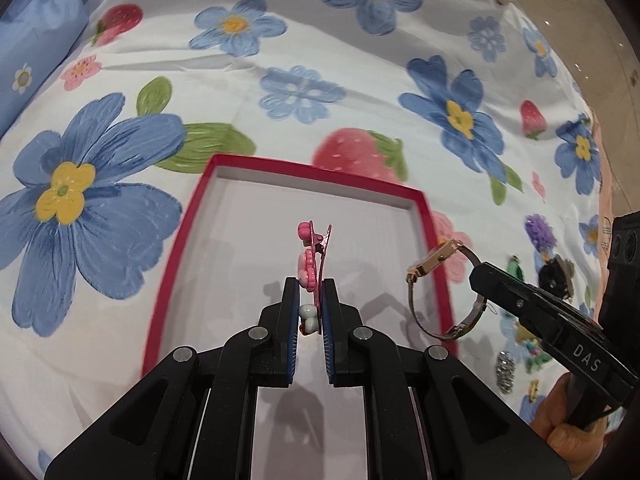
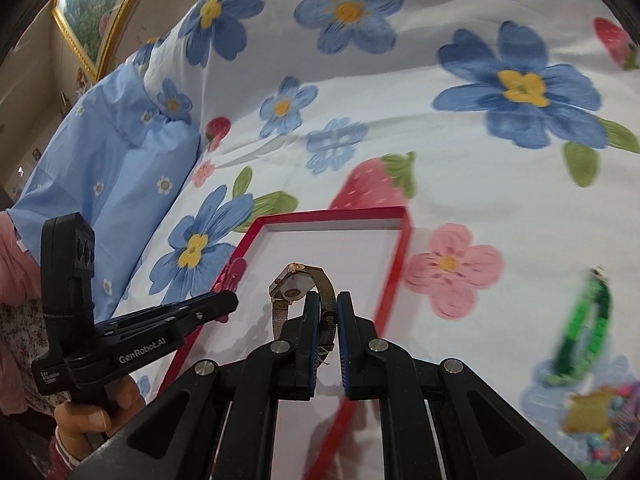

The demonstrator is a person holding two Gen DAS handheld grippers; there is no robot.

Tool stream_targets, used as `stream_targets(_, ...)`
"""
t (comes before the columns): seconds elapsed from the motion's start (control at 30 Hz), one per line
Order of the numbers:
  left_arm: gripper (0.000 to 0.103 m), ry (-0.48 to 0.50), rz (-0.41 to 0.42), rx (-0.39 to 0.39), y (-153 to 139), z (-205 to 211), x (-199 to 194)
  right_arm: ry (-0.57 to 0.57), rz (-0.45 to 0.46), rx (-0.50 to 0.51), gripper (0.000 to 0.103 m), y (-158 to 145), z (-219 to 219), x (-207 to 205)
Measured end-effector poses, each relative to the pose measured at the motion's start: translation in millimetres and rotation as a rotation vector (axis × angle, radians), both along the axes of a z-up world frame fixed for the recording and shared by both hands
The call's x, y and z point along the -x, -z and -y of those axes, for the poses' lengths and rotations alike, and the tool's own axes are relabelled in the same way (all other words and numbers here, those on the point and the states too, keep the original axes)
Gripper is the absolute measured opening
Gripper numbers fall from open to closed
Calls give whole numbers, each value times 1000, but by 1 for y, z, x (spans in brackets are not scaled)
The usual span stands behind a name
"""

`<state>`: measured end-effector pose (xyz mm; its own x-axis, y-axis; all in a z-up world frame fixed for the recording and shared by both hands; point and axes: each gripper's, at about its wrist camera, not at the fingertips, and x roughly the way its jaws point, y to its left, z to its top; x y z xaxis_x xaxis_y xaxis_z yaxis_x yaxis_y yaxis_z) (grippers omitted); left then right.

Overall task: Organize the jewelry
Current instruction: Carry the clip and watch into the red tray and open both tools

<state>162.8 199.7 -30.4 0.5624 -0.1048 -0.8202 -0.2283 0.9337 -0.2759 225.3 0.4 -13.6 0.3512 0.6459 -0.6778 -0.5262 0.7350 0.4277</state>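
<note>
My left gripper (image 1: 311, 286) is shut on a pink hair clip (image 1: 314, 258) with flower charms, held upright above the inside of a red-rimmed box (image 1: 312, 170) with a white floor. My right gripper (image 2: 328, 300) is shut on the mesh band of a gold wristwatch (image 2: 294, 280), held over the same box (image 2: 332, 214). In the left wrist view the watch (image 1: 436, 258) hangs at the box's right rim from the right gripper (image 1: 478, 276). In the right wrist view the left gripper (image 2: 230, 300) holds the clip (image 2: 232, 274) at the box's left rim.
The box lies on a white bedsheet printed with blue flowers and strawberries (image 1: 304, 52). A blue pillow (image 2: 108, 168) lies to the left. Several loose pieces lie right of the box: a purple one (image 1: 540, 232), a dark one (image 1: 554, 278), a silver one (image 1: 505, 372), a green bracelet (image 2: 584, 328).
</note>
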Motion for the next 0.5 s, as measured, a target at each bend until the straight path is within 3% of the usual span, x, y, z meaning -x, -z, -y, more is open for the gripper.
stream_targets(0.5,9,-27,-89,9,44,-26,-23,-51,-56,120,8,41,-53,-31)
